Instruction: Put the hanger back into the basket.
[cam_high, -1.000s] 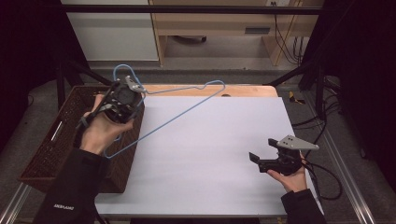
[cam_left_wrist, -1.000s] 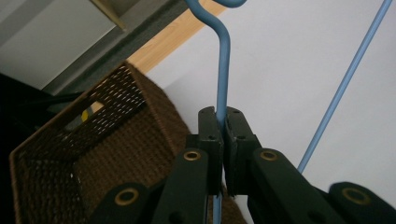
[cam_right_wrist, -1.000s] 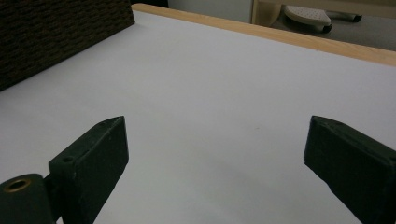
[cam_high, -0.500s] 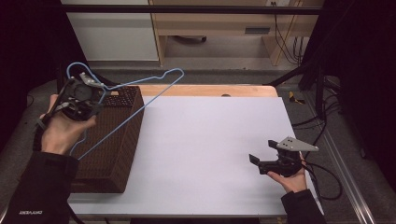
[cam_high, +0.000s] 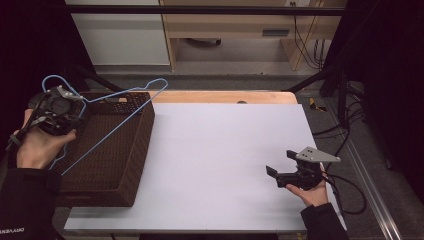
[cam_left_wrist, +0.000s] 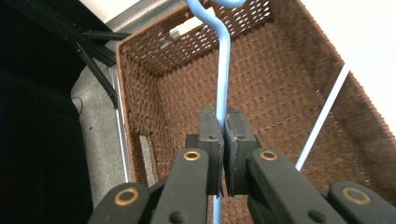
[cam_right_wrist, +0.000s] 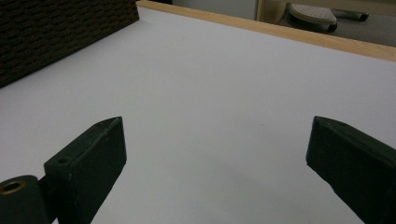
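A thin blue wire hanger (cam_left_wrist: 223, 79) is pinched between the closed jaws of the left gripper (cam_left_wrist: 223, 140), clamped on the straight stem just below the hook. From the left gripper view the stem is seen running straight up out of the pads, in line with the jaws, and one slanted arm of the hanger passes to the right. Directly beyond the jaws lies the open interior of a dark brown wicker basket (cam_left_wrist: 154, 70). In the high view the left gripper (cam_high: 60, 107) is held at the basket's (cam_high: 142, 132) outer left edge, and the hanger (cam_high: 120, 120) is stretched from there across the basket's top toward its far right corner, its long axis laid diagonally over the opening, its hook curling left past the rim. Whether any part of the wire touches the rim cannot be told. The hanger is judged likely to be lowered into the basket, which sits right under it.

The right gripper (cam_high: 295, 175) is held with jaws spread wide and nothing between them, low over the white table top (cam_high: 220, 150), well apart from the basket. The left hand (cam_high: 37, 147) is by far the nearer.
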